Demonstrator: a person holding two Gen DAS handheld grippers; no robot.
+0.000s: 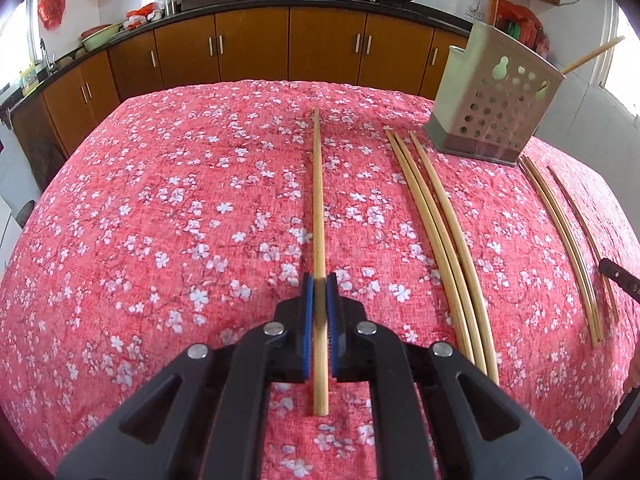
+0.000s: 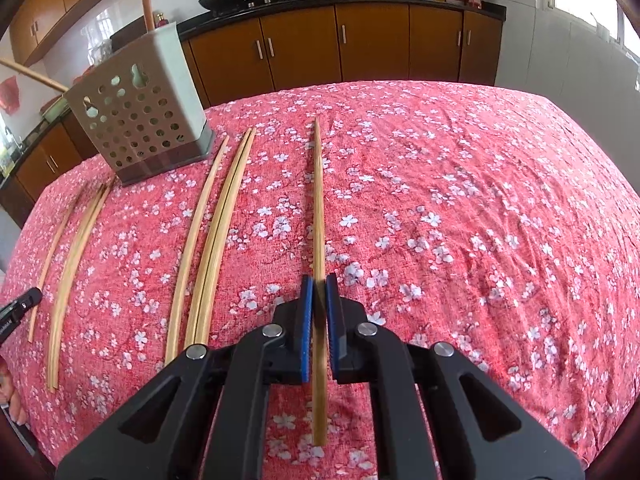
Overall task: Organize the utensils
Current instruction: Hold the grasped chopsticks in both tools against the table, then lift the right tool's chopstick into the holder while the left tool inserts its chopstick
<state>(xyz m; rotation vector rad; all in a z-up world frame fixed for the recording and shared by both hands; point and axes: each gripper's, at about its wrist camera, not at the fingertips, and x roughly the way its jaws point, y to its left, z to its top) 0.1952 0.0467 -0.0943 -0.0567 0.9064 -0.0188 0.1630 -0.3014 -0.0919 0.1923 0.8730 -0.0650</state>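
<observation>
The far end of the other hand's tool shows only as a dark sliver at the frame edge in each view, so neither camera shows the other gripper whole. Bare fingers (image 2: 14,404) peek in at the lower left edge of the right wrist view, mostly cut off. Whether either gripped stick has lifted off the cloth cannot be told.

The left gripper (image 1: 320,292) is clamped on a single chopstick (image 1: 318,208), its blue ribbed pads pressing both sides near the stick's thick end. The right gripper (image 2: 319,292) is likewise closed on another chopstick (image 2: 319,216).

The sticks are pale bamboo, long, round and tapering, bowed by the lens. Three more (image 1: 436,232) lie side by side between the held ones, and another three (image 1: 568,236) lie just below the holder. The utensil holder (image 1: 494,108) is a grey boxy caddy with round perforations and gourd-shaped cutouts on a darker base; two sticks already lean out of its top. All rest on a crinkled red tablecloth (image 1: 160,200) printed with white blossoms.
</observation>
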